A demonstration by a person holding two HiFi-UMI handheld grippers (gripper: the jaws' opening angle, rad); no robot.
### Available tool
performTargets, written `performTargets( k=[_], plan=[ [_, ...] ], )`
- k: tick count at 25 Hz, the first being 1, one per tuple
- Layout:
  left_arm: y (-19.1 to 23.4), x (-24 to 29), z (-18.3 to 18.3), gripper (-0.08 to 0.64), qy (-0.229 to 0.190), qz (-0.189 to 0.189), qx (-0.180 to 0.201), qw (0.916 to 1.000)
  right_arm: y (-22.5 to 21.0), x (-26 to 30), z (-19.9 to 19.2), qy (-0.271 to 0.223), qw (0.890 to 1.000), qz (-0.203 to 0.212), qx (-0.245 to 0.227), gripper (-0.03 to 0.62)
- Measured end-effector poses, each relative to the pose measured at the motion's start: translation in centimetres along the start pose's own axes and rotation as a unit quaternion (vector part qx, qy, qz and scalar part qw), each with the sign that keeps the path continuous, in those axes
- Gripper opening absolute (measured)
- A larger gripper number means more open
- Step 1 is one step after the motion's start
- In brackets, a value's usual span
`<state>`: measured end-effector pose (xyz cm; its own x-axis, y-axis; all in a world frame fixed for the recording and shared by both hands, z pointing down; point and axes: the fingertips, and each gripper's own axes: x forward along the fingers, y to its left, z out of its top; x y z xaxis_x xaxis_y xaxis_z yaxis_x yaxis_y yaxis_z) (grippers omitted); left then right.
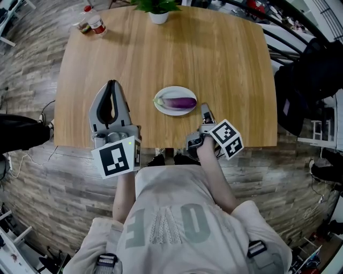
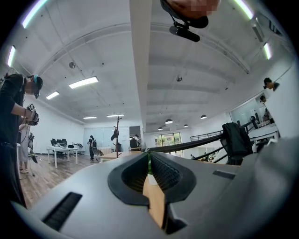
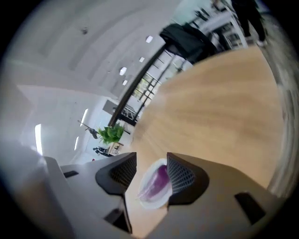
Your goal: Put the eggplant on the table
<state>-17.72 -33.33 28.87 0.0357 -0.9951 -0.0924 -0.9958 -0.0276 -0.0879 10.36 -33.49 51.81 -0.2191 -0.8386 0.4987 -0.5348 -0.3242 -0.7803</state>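
Observation:
A purple eggplant (image 1: 179, 102) lies on a small white plate (image 1: 161, 107) near the front edge of the wooden table (image 1: 214, 59). My right gripper (image 1: 205, 110) hovers just right of the plate, tilted down toward it, and is open with nothing between its fingers. In the right gripper view the eggplant (image 3: 159, 179) and plate (image 3: 146, 197) show beyond the gap of the right gripper (image 3: 152, 170). My left gripper (image 1: 111, 83) is held level over the table's front left, shut and empty; in its own view, through the narrow slit of the left gripper (image 2: 150, 170), a strip of table shows.
A potted plant (image 1: 158, 8) stands at the table's far edge, and bottles (image 1: 92, 22) sit at the far left corner. A dark jacket (image 1: 311, 80) hangs over furniture to the right of the table. Other people stand in the room at the left gripper view's left.

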Motion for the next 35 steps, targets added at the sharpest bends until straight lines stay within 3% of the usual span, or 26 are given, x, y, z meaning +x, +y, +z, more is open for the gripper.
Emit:
performTargets(
  k=[2, 5, 8, 11, 13, 14, 16, 18, 25, 35],
  plan=[
    [-0.3, 0.1, 0.5, 0.023, -0.007, -0.005, -0.001, 1.0, 3.2, -1.5, 4.3, -0.075, 0.993, 0.02, -0.09, 0.202],
    [-0.8, 0.2, 1.5, 0.023, -0.02, -0.012, -0.004, 0.9997, 8.9, -4.7, 9.2, -0.179, 0.96, 0.063, -0.204, 0.185],
    [-1.4, 0.3, 2.3, 0.023, -0.029, -0.02, -0.007, 0.9994, 15.0, -8.2, 11.3, -0.256, 0.9, 0.102, -0.337, 0.17],
    [-2.3, 0.3, 3.0, 0.023, -0.039, -0.029, -0.009, 0.9988, 19.8, -10.7, 10.2, -0.288, 0.834, 0.153, -0.445, 0.17],
    [-3.0, 0.4, 3.5, 0.023, -0.044, -0.038, -0.008, 0.9983, 21.6, -11.5, 8.7, -0.287, 0.805, 0.176, -0.488, 0.142],
    [-3.4, 0.4, 3.7, 0.023, -0.046, -0.042, -0.008, 0.998, 22.1, -11.6, 7.9, -0.282, 0.796, 0.187, -0.501, 0.077],
    [-4.0, 0.5, 4.1, 0.023, -0.05, -0.051, -0.008, 0.9974, 22.7, -11.3, 6.2, -0.266, 0.789, 0.205, -0.515, 0.034],
    [-4.5, 0.4, 4.3, 0.023, -0.053, -0.058, -0.009, 0.9968, 22.9, -10.7, 4.6, -0.246, 0.788, 0.21, -0.524, 0.018],
    [-5.4, 0.2, 4.8, 0.023, -0.062, -0.074, -0.006, 0.9953, 23.0, -10.7, 2.2, -0.209, 0.768, 0.223, -0.563, 0.018],
    [-5.9, 0.2, 4.4, 0.023, -0.047, -0.077, 0.0, 0.9959, 22.1, -10.4, 2.5, -0.205, 0.775, 0.206, -0.562, 0.018]
  ],
)
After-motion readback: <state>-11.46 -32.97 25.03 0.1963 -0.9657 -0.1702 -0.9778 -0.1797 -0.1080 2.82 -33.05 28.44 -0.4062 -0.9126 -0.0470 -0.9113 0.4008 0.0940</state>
